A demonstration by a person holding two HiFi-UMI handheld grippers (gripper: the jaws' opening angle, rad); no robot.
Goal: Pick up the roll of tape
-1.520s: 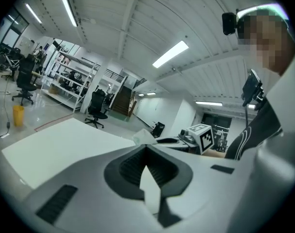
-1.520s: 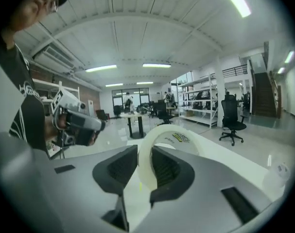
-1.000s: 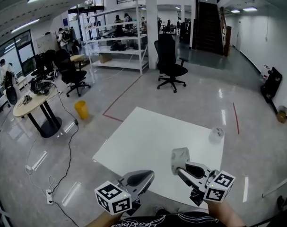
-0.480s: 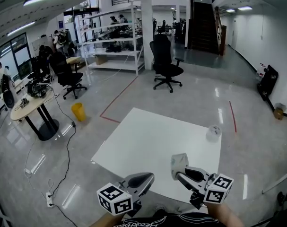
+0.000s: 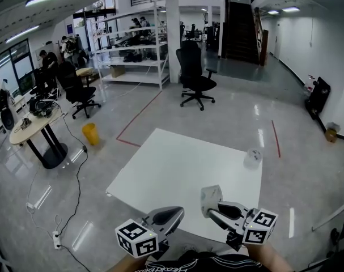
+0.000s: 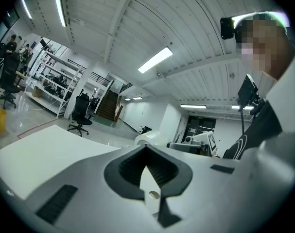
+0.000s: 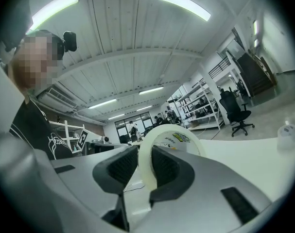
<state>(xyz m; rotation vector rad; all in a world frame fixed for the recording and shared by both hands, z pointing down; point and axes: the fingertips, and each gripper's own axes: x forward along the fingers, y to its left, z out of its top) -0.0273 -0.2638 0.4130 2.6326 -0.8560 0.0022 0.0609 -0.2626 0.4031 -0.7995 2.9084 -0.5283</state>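
The right tool (image 5: pixel 214 207) is clamped on the tape (image 5: pixel 211 193), holding it over the near right part of the white tabletop (image 5: pixel 172 169). In the right gripper view the two dark pads of that tool (image 7: pixel 146 168) press on either side of the tape's (image 7: pixel 174 139) pale rim. The roll stands on edge between them, and its printed inner face shows above the pads.

The left tool (image 5: pixel 177 212) is near the tabletop's near edge, just left of the right one. In the left gripper view the left tool's (image 6: pixel 147 149) jaws meet at the tips with nothing between them.

A small pale object (image 5: pixel 252 157) sits at the tabletop's far right corner, well apart from both tools. On the floor beyond are a black chair (image 5: pixel 193 72), a yellow bucket (image 5: pixel 90 132) to the left and white shelves (image 5: pixel 132 50) further back.
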